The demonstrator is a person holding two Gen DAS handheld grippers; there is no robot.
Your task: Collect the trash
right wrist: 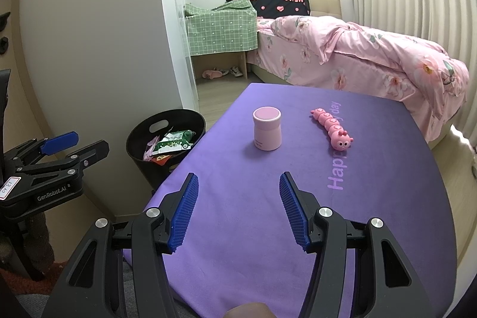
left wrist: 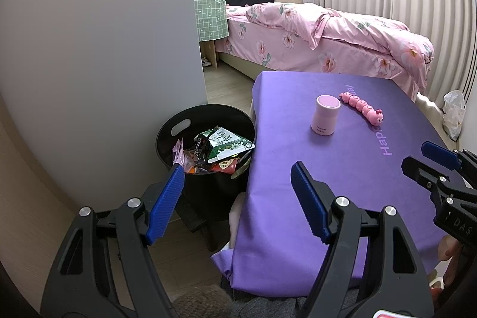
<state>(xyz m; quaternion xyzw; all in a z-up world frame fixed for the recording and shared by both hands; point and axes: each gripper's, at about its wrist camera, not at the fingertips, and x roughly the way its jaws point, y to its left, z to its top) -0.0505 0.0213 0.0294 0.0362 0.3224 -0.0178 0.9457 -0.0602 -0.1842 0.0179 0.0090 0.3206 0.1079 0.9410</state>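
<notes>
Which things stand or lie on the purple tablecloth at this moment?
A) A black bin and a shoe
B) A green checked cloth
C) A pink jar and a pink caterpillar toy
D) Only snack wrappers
C: the pink jar and the pink caterpillar toy rest apart on the purple tablecloth, while the wrappers already lie in the black bin beside the table.

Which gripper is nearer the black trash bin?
Left. The left gripper hangs open beside the black trash bin, over the table's edge; the right gripper is open above the purple tablecloth, farther off.
</notes>
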